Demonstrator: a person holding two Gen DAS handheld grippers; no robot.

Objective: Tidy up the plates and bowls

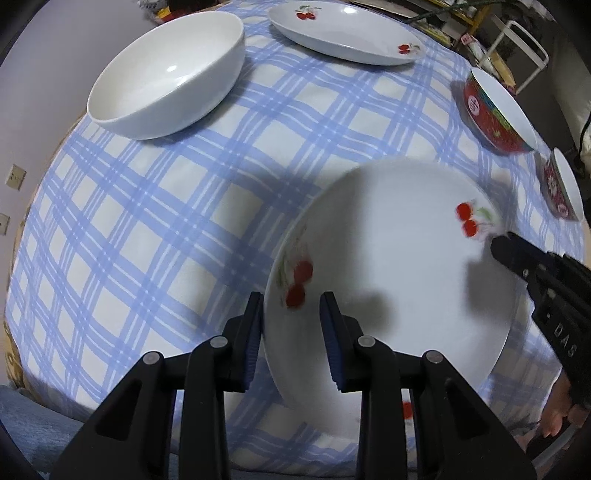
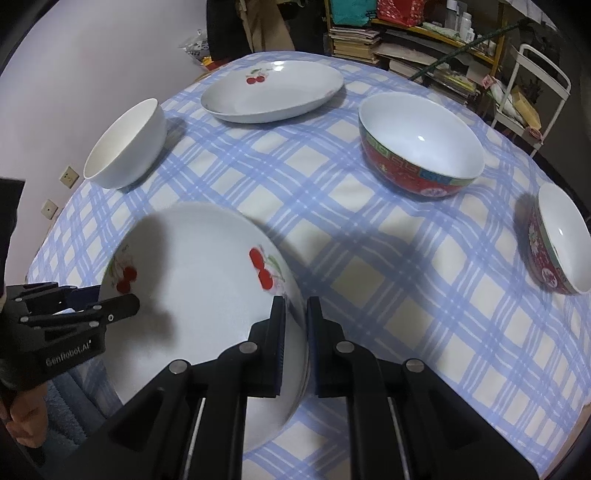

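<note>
The right gripper (image 2: 295, 314) clamped the near cherry plate's (image 2: 192, 288) right rim, the left gripper (image 1: 291, 314) straddled its left rim half-spread without visibly pinching, and the second cherry plate (image 1: 343, 33) lay far beyond both on the checked tablecloth (image 1: 147, 221).

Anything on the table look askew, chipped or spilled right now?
Only the near cherry plate stands out: it is tilted, not flat on the checked tablecloth, with the right claw shut on its rim. The left claw straddles the opposite rim, open. No chips or spills visible.
</note>
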